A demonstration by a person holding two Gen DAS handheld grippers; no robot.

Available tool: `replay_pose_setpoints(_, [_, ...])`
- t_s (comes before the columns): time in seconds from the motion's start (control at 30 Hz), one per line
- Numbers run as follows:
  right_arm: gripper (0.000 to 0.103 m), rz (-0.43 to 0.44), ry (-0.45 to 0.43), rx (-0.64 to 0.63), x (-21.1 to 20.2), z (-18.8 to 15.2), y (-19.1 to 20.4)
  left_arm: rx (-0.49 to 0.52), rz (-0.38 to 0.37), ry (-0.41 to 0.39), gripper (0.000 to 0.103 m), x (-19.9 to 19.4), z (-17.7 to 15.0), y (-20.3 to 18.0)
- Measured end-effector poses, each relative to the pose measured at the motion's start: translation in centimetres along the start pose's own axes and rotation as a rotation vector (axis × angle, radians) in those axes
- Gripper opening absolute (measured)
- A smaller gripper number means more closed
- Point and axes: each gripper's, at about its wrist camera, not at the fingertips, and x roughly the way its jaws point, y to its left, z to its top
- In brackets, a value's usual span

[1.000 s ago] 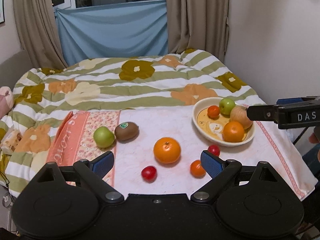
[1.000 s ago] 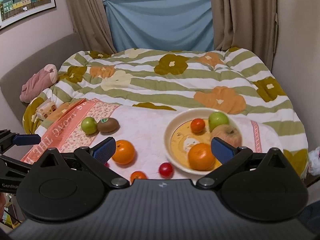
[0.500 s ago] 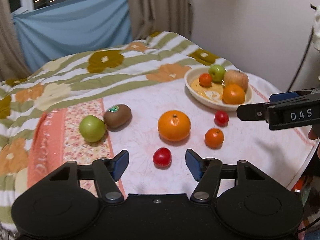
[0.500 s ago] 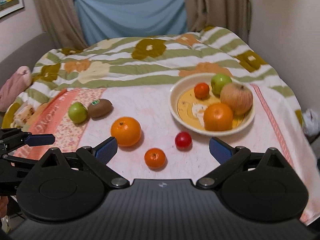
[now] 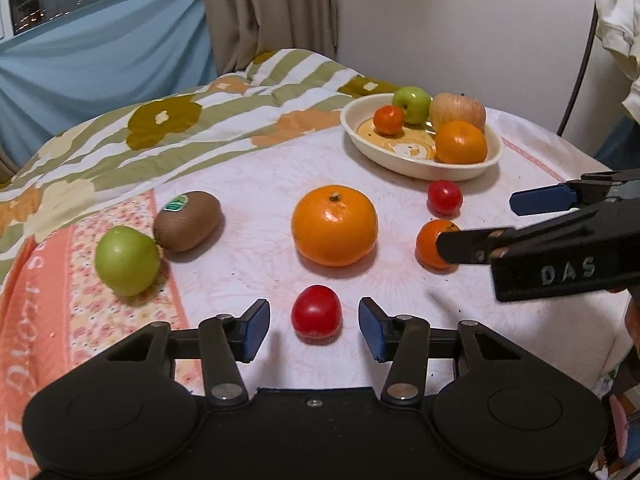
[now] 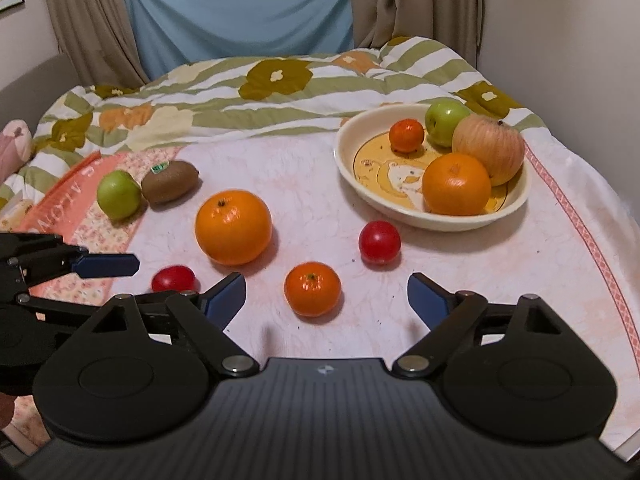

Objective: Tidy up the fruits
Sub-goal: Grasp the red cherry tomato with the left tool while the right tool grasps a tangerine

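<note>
My left gripper (image 5: 314,326) is open, its jaws on either side of a small red fruit (image 5: 316,312) without touching it. My right gripper (image 6: 326,296) is open just in front of a small orange mandarin (image 6: 312,289). On the cloth lie a big orange (image 5: 334,225), a second red fruit (image 5: 445,197), a kiwi (image 5: 187,220) and a green apple (image 5: 127,260). A cream bowl (image 5: 360,130) at the far right holds a mandarin, a green apple, a pale apple and an orange.
The fruits lie on a pink-white cloth (image 6: 312,184) over a flowered, striped blanket (image 6: 276,76). The wall (image 5: 460,20) is close on the right. The cloth's front edge drops off near both grippers.
Both grippers have moved forward and down toward the fruits. The left jaws have narrowed around the near red fruit. The right gripper now sits at the small mandarin.
</note>
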Motion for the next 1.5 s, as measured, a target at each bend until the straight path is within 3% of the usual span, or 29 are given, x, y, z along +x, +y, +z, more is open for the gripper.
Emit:
replay_pose_setpoints(0.3, [0.095,-0.006,0.028,-0.006,1.4,-0.6,0.4,0.011,0.004,0.045,0.034,2.1,-0.3,-0.1])
replay_pose_setpoints(0.87, [0.064,0.009,0.044,-0.063,3.8,-0.7,1.3,-0.042,0.008,0.054,0.034,1.4,-1.0,0.4])
replay_pose_setpoints(0.93, [0.053,0.007,0.045,-0.073,3.9,-0.8,1.4,-0.046,0.011,0.054,0.034,1.3,-1.1,0.5])
replay_pose_setpoints(1.5, [0.052,0.033,0.021,-0.073,1.4,-0.4,0.3,-0.082,0.04,0.045,0.033,-0.7,-0.2,-0.1])
